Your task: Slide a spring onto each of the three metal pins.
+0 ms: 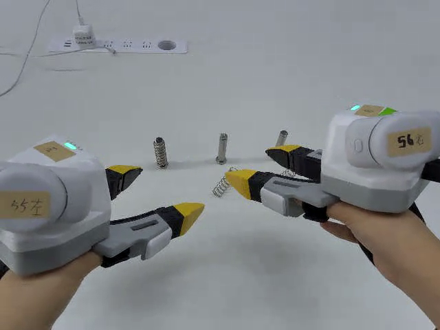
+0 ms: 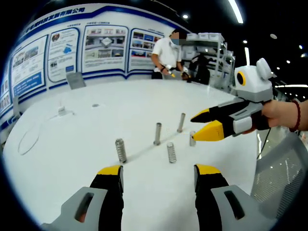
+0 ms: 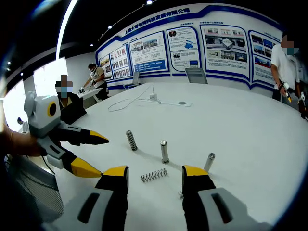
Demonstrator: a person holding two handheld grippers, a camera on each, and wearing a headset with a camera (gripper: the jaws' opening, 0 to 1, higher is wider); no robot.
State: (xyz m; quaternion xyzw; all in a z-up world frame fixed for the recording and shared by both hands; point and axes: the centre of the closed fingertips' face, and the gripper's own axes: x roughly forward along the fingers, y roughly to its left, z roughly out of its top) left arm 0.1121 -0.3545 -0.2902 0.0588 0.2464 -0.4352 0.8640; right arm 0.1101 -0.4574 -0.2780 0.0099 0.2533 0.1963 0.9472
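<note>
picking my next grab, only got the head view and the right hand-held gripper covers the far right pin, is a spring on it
Observer: No. In the right gripper view the right-hand silver metal pin stands bare.
Operator: is there a second loose spring anywhere
Observer: Probably. The left gripper view shows a short silvery coil on the white table by the lower tip of the right hand-held gripper.
Operator: is the long one touching my jaws
Observer: No. The right gripper view shows the long loose steel spring lying flat ahead of them, apart.
</note>
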